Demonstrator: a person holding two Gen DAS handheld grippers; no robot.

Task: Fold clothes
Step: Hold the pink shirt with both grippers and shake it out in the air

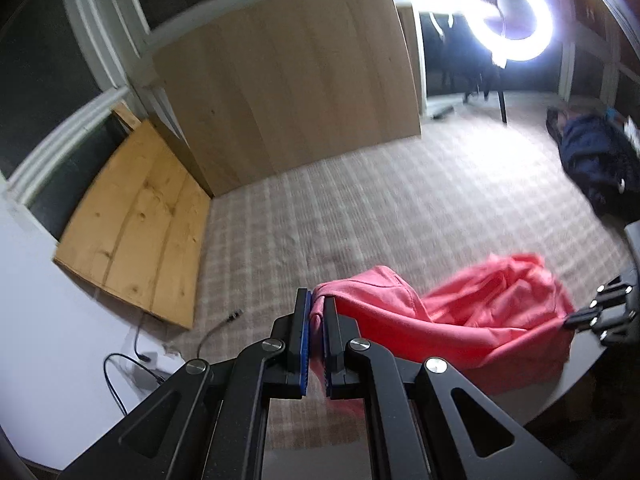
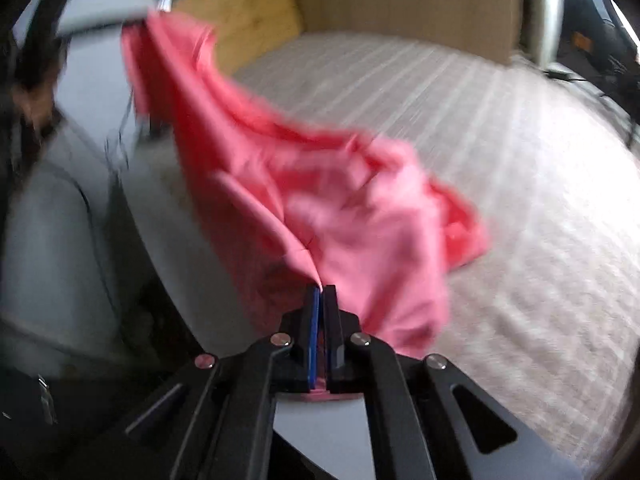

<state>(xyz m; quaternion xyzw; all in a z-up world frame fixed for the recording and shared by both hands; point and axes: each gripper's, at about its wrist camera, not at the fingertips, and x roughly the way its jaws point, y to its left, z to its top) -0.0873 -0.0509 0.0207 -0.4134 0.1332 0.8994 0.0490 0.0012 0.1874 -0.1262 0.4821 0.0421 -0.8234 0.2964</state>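
A pink garment (image 1: 472,312) hangs in the air, stretched between my two grippers above the edge of a dark round table (image 1: 576,368). My left gripper (image 1: 317,300) is shut on one bunched end of the garment. My right gripper (image 2: 322,290) is shut on another edge of the garment (image 2: 320,208); it also shows at the right of the left wrist view (image 1: 572,320). The cloth sags and drapes loosely between the two grips. The right wrist view is blurred by motion.
Checked carpet (image 1: 360,216) covers the floor below. Wooden boards (image 1: 136,236) and a tall panel (image 1: 288,80) lean on the wall. A ring light (image 1: 510,16) glares at the back. A dark bag (image 1: 600,160) lies right; cables (image 1: 120,372) lie left.
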